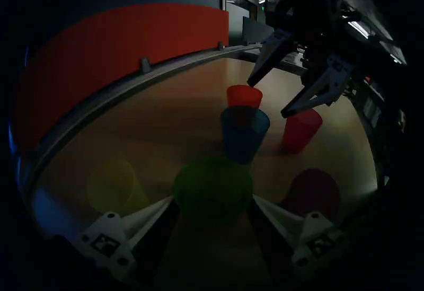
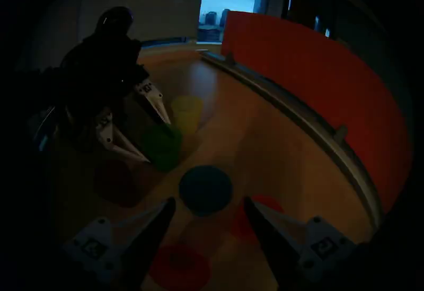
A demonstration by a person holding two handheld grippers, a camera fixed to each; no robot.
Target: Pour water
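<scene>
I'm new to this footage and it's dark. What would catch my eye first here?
The bright red partition along the edge of the wooden table stands out. Then the coloured cups: a green cup between the fingers of the left claw, and a blue cup just ahead of the open right claw.

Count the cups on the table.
6, left gripper view: yellow cup left, green cup front centre, blue cup beyond, red cup behind blue, second red cup right, maroon cup nearest right. Dimness may hide more.
</scene>
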